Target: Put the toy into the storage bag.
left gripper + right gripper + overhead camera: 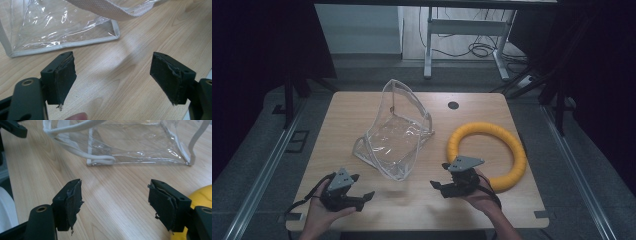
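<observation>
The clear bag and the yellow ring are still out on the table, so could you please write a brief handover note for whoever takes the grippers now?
Left gripper: open, nothing between the jaws, low over the table's near edge.
Right gripper: open, nothing held, beside the yellow ring.
Clear bag: mid-table, mouth open, straps loose.
Done: nothing is in the bag.
Left: probably pick up the ring and put it in the bag.
</observation>
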`<state>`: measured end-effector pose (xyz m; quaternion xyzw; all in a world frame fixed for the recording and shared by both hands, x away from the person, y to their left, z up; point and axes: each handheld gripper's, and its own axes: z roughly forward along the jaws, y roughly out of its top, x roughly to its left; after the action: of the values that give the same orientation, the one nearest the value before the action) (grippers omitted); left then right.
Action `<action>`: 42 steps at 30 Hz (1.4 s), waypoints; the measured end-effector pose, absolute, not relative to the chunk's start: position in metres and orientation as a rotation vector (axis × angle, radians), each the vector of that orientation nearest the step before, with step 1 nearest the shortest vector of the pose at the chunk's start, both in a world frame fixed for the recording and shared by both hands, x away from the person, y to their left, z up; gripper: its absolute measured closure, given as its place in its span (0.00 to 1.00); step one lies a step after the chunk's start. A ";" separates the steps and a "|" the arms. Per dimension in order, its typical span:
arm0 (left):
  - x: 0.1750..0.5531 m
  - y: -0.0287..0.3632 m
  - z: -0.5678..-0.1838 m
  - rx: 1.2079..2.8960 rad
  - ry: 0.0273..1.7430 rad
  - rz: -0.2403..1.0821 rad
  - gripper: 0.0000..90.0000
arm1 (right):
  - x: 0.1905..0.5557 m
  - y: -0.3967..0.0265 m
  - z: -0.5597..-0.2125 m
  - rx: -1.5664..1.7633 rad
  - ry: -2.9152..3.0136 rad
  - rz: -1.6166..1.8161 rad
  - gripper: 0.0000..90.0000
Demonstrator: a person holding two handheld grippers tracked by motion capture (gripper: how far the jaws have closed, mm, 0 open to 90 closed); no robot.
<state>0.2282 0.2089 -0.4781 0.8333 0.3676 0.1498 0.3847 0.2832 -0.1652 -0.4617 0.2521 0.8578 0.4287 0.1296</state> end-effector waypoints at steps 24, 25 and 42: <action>0.229 0.206 -0.479 2.134 0.929 0.375 0.23 | 0.303 -0.179 -0.446 0.681 2.629 1.003 0.32; 0.229 0.206 -0.479 2.134 0.929 0.375 0.23 | 0.303 -0.179 -0.446 0.681 2.629 1.003 0.32; 0.229 0.205 -0.479 2.136 0.927 0.370 0.23 | 0.315 -0.197 -0.449 0.788 2.672 0.830 0.33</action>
<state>0.2288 0.2046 -0.4791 0.8373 0.3635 0.1451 0.3818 0.3146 -0.1972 -0.4486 0.2693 0.9129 0.2836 0.1169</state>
